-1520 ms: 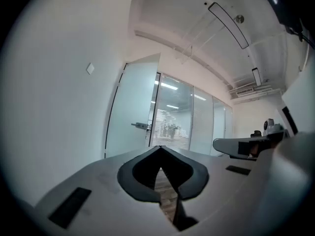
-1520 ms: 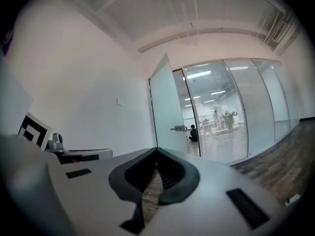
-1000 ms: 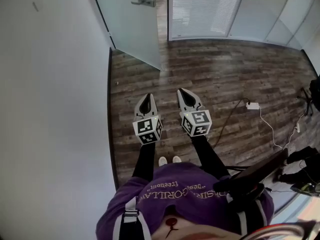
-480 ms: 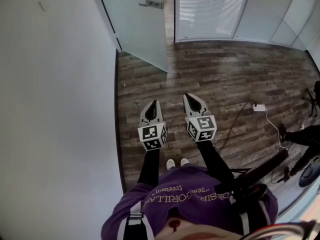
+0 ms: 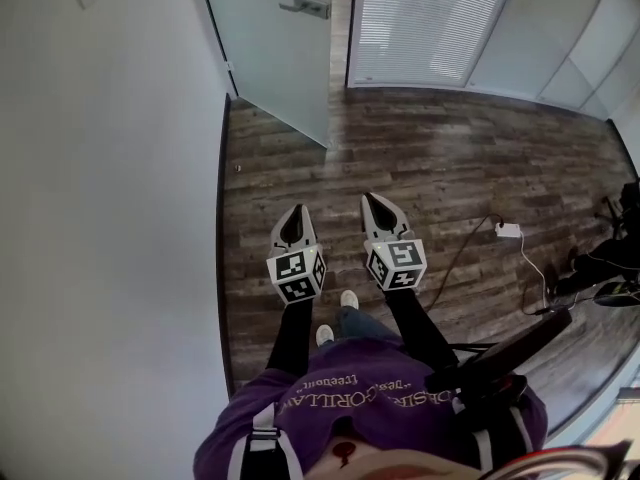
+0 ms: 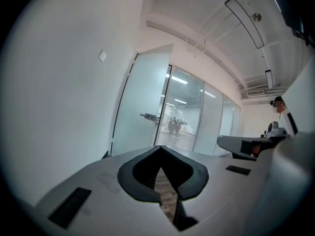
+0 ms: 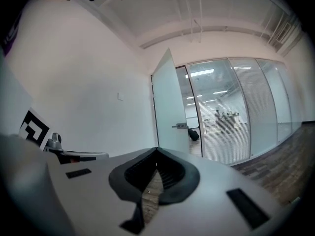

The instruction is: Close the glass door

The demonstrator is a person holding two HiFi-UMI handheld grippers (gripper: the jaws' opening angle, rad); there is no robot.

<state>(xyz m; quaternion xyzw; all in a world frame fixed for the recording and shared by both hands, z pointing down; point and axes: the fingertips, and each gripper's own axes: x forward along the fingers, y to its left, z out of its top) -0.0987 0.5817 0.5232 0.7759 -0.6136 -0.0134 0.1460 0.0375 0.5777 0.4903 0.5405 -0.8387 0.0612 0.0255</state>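
Dipped slightly, left tool [image 5: 297, 211] and right tool [image 5: 370, 201] stay closed, empty, well short of the glass door [image 5: 275, 48]; walk closer, then push beside its handle [image 5: 305, 7].

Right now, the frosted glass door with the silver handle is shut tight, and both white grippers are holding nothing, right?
Not quite. The frosted glass door with the silver handle is open: it is swung into the room, away from the glass wall. The head view shows this. The rest is right: the white left gripper and right gripper hold nothing.
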